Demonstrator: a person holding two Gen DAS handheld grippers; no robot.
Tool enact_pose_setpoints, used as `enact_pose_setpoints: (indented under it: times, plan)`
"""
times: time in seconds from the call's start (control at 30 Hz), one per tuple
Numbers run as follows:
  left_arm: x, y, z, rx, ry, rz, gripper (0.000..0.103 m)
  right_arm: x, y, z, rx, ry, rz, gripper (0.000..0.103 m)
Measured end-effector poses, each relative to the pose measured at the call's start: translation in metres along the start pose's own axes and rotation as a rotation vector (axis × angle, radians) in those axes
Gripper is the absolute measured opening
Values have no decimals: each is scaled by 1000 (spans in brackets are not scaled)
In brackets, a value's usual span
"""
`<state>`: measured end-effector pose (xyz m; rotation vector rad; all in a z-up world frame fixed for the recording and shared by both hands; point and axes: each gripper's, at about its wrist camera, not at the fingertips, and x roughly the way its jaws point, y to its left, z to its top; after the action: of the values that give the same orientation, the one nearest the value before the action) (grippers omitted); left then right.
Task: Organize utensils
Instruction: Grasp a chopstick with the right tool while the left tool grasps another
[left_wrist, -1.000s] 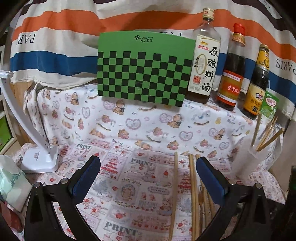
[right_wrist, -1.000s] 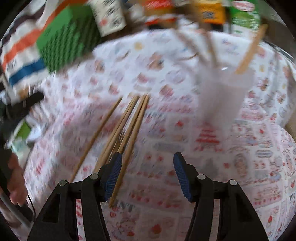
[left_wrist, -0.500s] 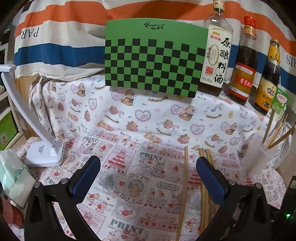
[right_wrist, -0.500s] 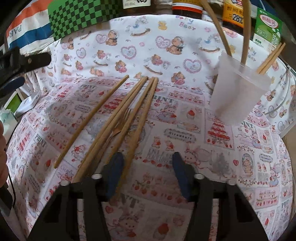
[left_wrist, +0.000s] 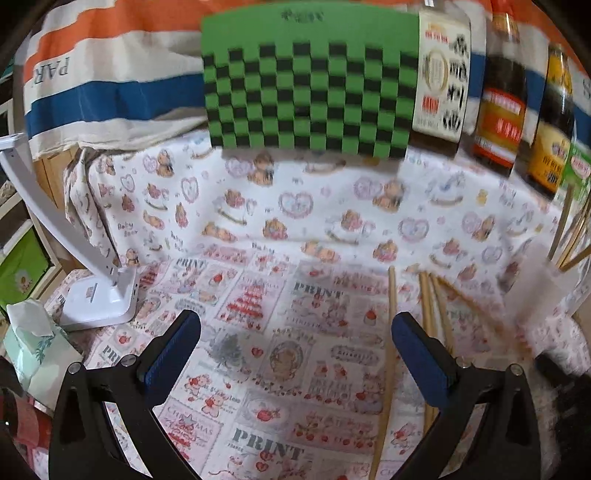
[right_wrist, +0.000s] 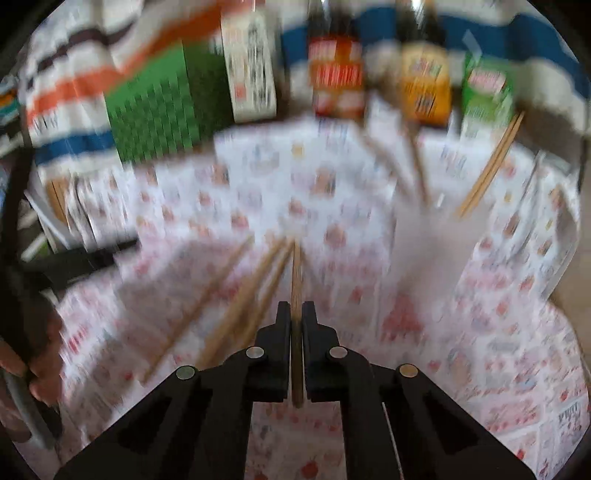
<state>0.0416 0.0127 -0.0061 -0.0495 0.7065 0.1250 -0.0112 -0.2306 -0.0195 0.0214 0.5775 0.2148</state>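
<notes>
Tablecloth (right_wrist: 480, 332) below, right tongs (right_wrist: 296, 314) clamp one chopstick (right_wrist: 296, 273)

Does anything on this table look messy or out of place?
Yes: several loose chopsticks lie scattered on the tablecloth instead of standing in the white cup, which already holds a few. The right tongs pinch one chopstick. Nothing looks spilled or broken, though both views are blurred.

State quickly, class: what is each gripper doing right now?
Left gripper: jaws open wide, holding nothing.
Right gripper: jaws shut on one chopstick.
</notes>
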Motion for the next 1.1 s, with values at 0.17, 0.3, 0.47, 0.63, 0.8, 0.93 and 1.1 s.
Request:
enact_pose_setpoints:
  times: [0.17,0.3,0.47,0.63,0.8,0.93,1.1]
  plan:
    - [18,-11,-6,63,116,-58,92,-27,-15,14,67,-156,-6,7]
    - [25,-22,-13,92,200,-172,72,-37,-22,19,72,-197,-56,7]
    - [32,-36,-24,98,297,-262,38,-36,-26,20,78,-187,-68,7]
    - [33,-50,-31,143,322,-272,28,-35,-25,18,74,-185,-77,7]
    - [38,-55,-38,132,385,-349,27,-34,-26,18,82,-176,-80,7]
    - [37,-60,-41,178,361,-299,21,-36,-28,19,96,-180,-77,7]
    - [38,-70,-45,211,341,-253,5,-38,-30,20,102,-187,-83,7]
